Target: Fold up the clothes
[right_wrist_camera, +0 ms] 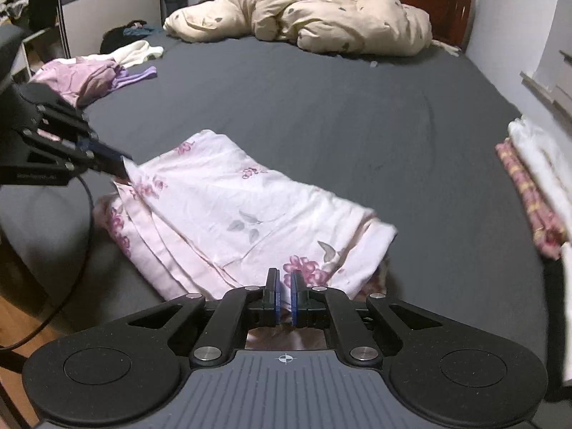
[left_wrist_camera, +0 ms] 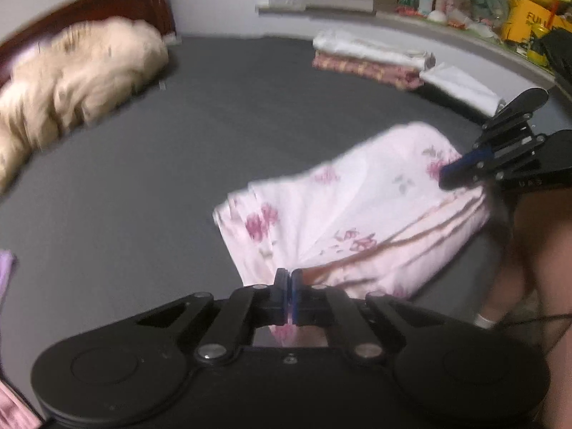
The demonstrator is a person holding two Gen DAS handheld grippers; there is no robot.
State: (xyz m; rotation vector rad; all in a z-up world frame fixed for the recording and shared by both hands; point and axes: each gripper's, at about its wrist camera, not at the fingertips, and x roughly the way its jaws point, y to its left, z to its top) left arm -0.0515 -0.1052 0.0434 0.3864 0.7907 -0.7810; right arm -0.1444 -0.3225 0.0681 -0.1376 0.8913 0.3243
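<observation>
The soft, floppy pink flowered cloth [right_wrist_camera: 232, 207] looks light; pinch its edges. The left gripper [left_wrist_camera: 289, 279] squeezes one edge. The right gripper [right_wrist_camera: 284, 282] grips another.

Home bedroom: bed [right_wrist_camera: 321, 107], rumpled duvet [right_wrist_camera: 314, 10].

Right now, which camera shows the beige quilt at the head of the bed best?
The right wrist view: the beige quilt is sharp and whole there, heaped before the headboard. The left wrist view shows it blurred and cut by the edge.
</observation>
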